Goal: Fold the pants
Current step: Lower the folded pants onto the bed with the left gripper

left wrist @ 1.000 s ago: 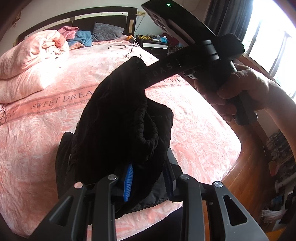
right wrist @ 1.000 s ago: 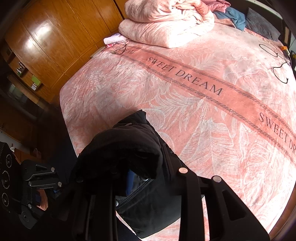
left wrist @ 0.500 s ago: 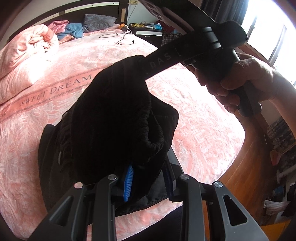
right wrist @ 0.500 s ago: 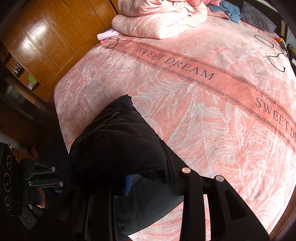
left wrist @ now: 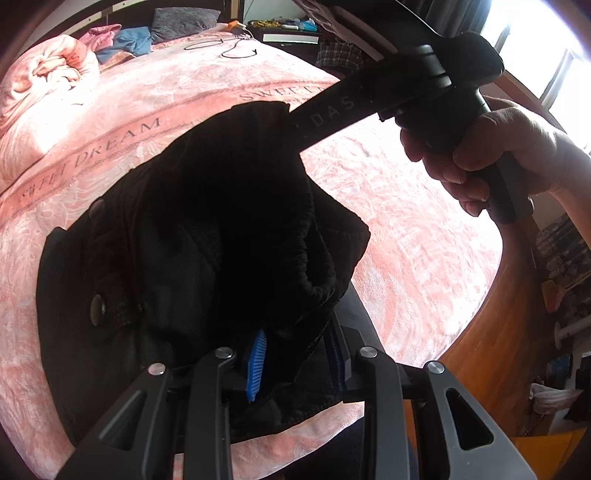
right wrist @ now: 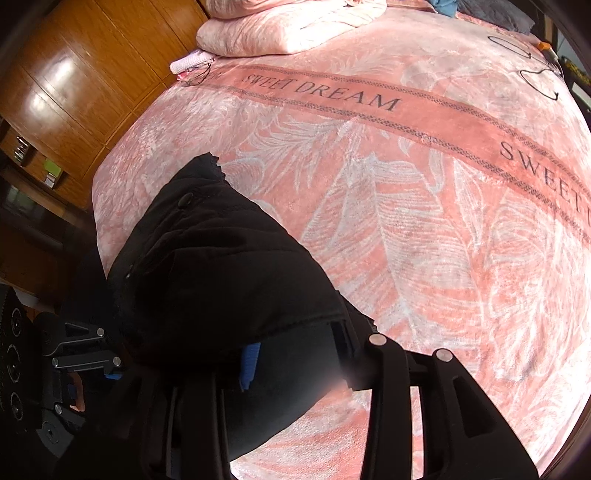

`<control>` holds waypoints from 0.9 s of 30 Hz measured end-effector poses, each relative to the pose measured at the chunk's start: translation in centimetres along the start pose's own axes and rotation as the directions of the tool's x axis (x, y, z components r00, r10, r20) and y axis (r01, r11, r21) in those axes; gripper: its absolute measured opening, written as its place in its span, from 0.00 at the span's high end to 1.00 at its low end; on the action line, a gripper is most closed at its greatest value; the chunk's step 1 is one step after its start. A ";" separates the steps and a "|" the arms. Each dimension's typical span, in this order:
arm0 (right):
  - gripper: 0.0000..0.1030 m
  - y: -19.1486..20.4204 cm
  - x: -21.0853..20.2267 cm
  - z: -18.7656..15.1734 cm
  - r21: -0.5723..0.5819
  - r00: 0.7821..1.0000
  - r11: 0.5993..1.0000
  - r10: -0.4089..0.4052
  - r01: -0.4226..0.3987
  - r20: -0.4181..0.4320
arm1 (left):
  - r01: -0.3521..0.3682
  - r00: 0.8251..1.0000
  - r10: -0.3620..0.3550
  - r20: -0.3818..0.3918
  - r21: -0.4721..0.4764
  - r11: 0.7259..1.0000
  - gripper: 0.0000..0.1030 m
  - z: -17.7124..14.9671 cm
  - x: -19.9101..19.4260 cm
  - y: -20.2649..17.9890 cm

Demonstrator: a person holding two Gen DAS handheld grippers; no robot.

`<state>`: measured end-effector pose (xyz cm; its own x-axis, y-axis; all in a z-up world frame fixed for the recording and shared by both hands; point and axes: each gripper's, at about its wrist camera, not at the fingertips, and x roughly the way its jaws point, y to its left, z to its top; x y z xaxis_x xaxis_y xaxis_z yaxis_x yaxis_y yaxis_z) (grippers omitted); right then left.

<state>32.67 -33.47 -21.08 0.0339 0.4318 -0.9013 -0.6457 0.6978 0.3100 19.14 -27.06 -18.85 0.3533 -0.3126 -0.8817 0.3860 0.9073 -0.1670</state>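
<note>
Black pants hang bunched between my two grippers above the pink bed; their lower part lies on the blanket. My left gripper is shut on a thick fold of the pants, its blue pads pressed into the cloth. In the right wrist view my right gripper is shut on another part of the pants, with a blue pad showing under the fabric. The right gripper's body and the hand holding it show in the left wrist view, fingers buried in the cloth.
The pink "SWEET DREAM" blanket covers the bed. A folded pink quilt lies near the headboard, with a black cable nearby. Wooden wardrobes stand beside the bed and wooden floor lies past its corner.
Both grippers have moved forward and lower over the bed with the pants still held. The pants have spread wider on the blanket.
</note>
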 end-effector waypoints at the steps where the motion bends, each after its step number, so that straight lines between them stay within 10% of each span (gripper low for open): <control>1: 0.62 -0.4 0.3 -0.4 0.014 1.000 1.000 0.001 -0.001 -0.003 | 0.005 1.000 -0.005 -0.005 0.000 1.000 0.72 -0.1 0.3 0.1; 9: 0.50 -3.6 0.6 -3.8 0.247 0.995 0.964 0.087 -0.095 0.043 | 0.092 0.996 -0.092 -0.003 -0.004 0.996 0.63 -0.9 -0.1 1.1; 14: 0.48 -6.1 -2.5 -6.7 0.418 0.990 0.905 0.023 -0.080 0.140 | 0.148 0.984 -0.140 0.112 -0.062 0.987 0.28 -2.0 -5.2 4.4; 19: 0.48 -3.1 -7.2 -6.1 0.389 0.937 0.909 0.007 -0.151 0.349 | 0.066 0.967 -0.016 0.255 -0.189 0.980 0.14 -2.9 -9.4 11.3; 27: 0.49 0.8 -1.6 -2.0 0.376 0.945 0.894 0.133 -0.245 0.300 | -0.143 0.973 0.195 0.125 -0.343 0.929 0.14 -4.3 -5.3 18.9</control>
<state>30.57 -34.80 -20.01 0.1750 0.6719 -0.7197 -0.2990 0.7327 0.6114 20.89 -7.02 -19.19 0.5253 -0.1618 -0.8354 0.0160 0.9835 -0.1804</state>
